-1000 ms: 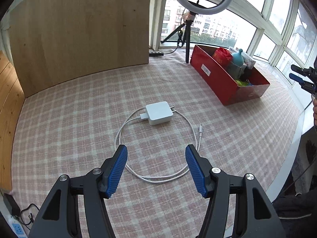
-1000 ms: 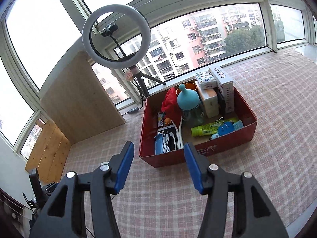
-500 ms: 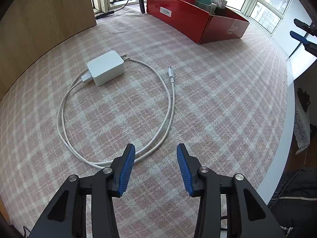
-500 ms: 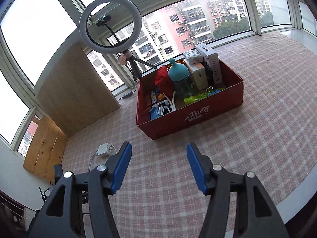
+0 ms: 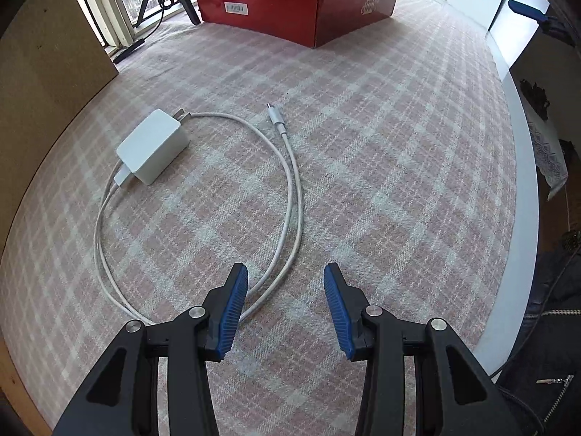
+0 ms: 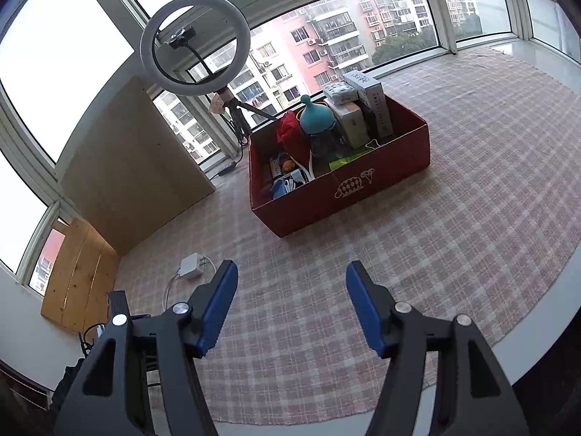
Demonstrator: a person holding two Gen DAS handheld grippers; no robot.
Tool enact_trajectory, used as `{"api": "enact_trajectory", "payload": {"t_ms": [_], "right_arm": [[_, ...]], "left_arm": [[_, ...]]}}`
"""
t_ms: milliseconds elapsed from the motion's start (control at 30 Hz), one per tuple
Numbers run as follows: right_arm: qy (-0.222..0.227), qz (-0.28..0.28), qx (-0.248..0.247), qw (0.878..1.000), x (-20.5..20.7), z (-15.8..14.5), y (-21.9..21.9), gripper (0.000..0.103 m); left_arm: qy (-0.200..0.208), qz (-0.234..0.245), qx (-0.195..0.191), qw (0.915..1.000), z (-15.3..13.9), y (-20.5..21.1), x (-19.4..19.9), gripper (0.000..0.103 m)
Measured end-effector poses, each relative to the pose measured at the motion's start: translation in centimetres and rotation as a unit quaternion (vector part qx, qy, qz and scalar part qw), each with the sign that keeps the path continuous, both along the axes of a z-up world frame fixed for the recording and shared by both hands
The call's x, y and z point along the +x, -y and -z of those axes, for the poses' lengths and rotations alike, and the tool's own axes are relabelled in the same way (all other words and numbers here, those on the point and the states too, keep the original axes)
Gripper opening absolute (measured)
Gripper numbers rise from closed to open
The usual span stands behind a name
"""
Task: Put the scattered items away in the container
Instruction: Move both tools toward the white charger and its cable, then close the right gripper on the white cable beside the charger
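Note:
A white charger block [image 5: 154, 151] with its looped white cable [image 5: 290, 196] lies on the pink checked cloth. My left gripper [image 5: 285, 281] is open, low over the cloth, at the near bend of the cable loop, not holding anything. The red cardboard box [image 5: 312, 14] stands at the far side; in the right wrist view the red box [image 6: 348, 189] holds a teal-capped bottle [image 6: 317, 118], cartons and other items. My right gripper [image 6: 290, 279] is open and empty, raised above the cloth in front of the box. The charger also shows small in the right wrist view [image 6: 191, 265].
A ring light on a tripod [image 6: 196, 58] stands behind the box by the windows. A wooden board [image 6: 134, 167] leans at the left. The table's white edge [image 5: 523, 167] runs along the right. A dark jacket [image 5: 544, 345] is past that edge.
My left gripper has dropped low and moved in over the near part of the cable loop, jaws narrowing somewhat. My right gripper has drawn back from the box and risen.

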State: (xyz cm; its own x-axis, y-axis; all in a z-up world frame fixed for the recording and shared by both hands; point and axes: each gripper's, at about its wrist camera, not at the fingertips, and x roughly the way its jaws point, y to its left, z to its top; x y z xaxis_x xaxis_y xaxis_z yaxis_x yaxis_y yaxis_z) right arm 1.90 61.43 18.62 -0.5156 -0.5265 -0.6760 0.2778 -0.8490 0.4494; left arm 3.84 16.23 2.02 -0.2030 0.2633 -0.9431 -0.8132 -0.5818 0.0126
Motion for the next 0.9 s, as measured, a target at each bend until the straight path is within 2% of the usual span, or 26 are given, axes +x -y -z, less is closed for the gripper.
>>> {"api": "enact_trajectory", "payload": {"t_ms": [233, 267, 333, 533, 667, 767, 900], "right_arm": [[0.013, 0.0, 0.001, 1.0, 0.7, 0.3, 0.6, 0.062], [0.017, -0.004, -0.003, 1.0, 0.7, 0.5, 0.8, 0.062], [0.026, -0.014, -0.01, 1.0, 0.6, 1.1, 1.5, 0.062], [0.083, -0.079, -0.03, 0.993, -0.9, 4.6, 6.5, 0.063], [0.135, -0.136, -0.044, 0.981, -1.8, 7.8, 11.7, 0.063], [0.192, -0.164, -0.075, 0.965, -2.4, 10.7, 15.5, 0.063], [0.255, -0.176, -0.106, 0.945, -3.0, 14.1, 19.8, 0.063]], "left_arm": [[0.001, 0.016, 0.005, 0.9999, 0.1, -1.0, -0.6, 0.038], [0.002, 0.018, 0.007, 0.9998, 0.0, -1.1, -0.7, 0.035], [-0.001, 0.025, 0.012, 0.9996, 0.0, -1.2, -0.4, 0.009], [0.005, 0.005, 0.044, 0.999, -1.4, -0.9, -0.8, 0.009], [0.01, -0.009, 0.068, 0.9976, -2.5, -0.5, -1.1, 0.008], [0.014, -0.02, 0.086, 0.996, -3.4, -0.3, -1.3, 0.009], [0.018, -0.033, 0.107, 0.9935, -4.2, 0.1, -1.6, 0.008]]}}
